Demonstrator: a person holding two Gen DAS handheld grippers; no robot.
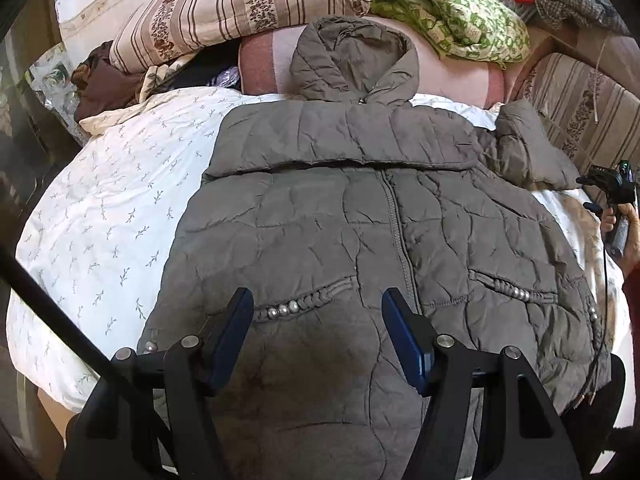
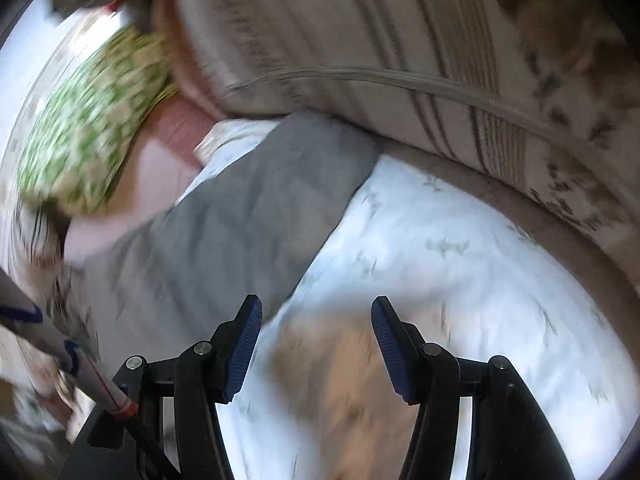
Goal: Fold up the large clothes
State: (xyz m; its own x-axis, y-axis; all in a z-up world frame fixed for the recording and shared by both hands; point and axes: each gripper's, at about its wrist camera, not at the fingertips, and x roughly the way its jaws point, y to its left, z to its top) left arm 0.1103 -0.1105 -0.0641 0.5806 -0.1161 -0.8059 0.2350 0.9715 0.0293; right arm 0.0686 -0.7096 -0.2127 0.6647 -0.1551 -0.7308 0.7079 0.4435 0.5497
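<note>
A grey quilted hooded jacket point(image 1: 360, 232) lies flat, front up and zipped, on a white sheet with small leaf prints point(image 1: 120, 200). Its hood points away from me; one sleeve is folded across the chest, the other sleeve point(image 1: 524, 148) sticks out at the right. My left gripper point(image 1: 318, 312) is open and empty, above the jacket's lower front. My right gripper point(image 2: 316, 320) is open and empty over the sheet point(image 2: 440, 248), just right of the grey sleeve point(image 2: 240, 216); this view is motion-blurred. The right gripper also shows in the left wrist view point(image 1: 612, 192) at the right edge.
Striped floral pillows point(image 1: 240, 4), a green patterned cloth point(image 1: 448, 4) and a pink blanket point(image 1: 448, 76) are piled beyond the hood. A striped cushion point(image 1: 584, 108) lines the right side; it also shows in the right wrist view point(image 2: 400, 60). Brown clothes point(image 1: 104, 80) lie at the back left.
</note>
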